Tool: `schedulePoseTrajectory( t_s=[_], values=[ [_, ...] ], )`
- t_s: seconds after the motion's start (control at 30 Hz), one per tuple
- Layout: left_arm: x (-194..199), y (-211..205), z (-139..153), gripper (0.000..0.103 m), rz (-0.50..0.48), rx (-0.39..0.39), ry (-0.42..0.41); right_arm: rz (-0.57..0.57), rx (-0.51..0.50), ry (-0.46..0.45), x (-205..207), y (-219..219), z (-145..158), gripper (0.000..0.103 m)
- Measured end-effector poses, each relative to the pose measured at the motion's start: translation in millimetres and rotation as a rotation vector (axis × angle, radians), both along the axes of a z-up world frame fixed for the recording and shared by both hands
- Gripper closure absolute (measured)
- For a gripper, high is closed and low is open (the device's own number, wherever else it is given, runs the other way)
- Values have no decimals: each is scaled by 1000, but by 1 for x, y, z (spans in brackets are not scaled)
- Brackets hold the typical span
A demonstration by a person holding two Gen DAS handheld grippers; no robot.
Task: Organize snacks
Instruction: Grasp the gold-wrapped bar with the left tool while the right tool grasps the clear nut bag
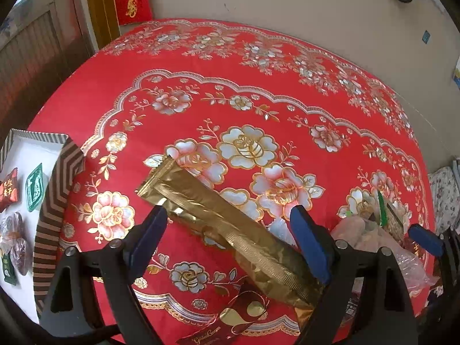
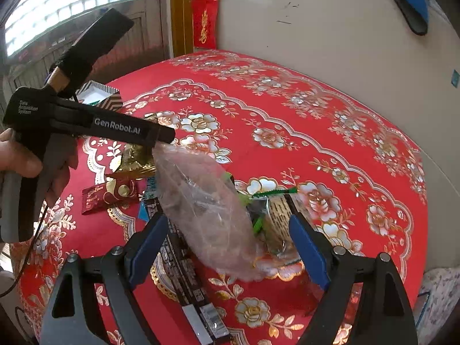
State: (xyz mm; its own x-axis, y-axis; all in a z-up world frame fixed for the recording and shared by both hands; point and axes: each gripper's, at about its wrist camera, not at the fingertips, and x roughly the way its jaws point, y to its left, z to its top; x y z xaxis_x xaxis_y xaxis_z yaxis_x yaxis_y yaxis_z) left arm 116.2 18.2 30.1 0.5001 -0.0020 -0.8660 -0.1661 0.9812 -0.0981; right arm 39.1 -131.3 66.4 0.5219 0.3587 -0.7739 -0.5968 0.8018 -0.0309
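Note:
A long gold foil packet lies slantwise on the red flowered tablecloth. My left gripper hovers over it, open, one blue pad on each side and neither touching. In the right wrist view a clear plastic bag of pale snacks lies between the fingers of my right gripper, which is open and not pressing on it. Beside the bag sit a green twist tie and a printed packet. A long dark packet lies under the left finger. A small red packet lies nearby.
A white tray with a striped rim stands at the left table edge and holds several small wrapped snacks. A hand holds the left gripper's body at the left. A beige wall runs close behind the table.

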Motion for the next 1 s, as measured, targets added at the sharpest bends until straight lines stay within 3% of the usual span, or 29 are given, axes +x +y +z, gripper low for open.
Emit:
schedulePoseTrajectory(
  t_s=[0.6, 0.83, 0.9, 1.0],
  values=[
    [12, 7, -11, 16, 62, -31, 27, 25, -29, 18, 7, 14, -5, 17],
    [16, 9, -19, 16, 63, -97, 53, 24, -7, 45, 9, 14, -9, 19],
    [16, 7, -20, 16, 56, -98, 56, 19, -5, 48, 8, 13, -9, 26],
    [14, 3, -20, 16, 35, -93, 53, 15, 1, 67, 7, 12, -11, 46]
  ],
)
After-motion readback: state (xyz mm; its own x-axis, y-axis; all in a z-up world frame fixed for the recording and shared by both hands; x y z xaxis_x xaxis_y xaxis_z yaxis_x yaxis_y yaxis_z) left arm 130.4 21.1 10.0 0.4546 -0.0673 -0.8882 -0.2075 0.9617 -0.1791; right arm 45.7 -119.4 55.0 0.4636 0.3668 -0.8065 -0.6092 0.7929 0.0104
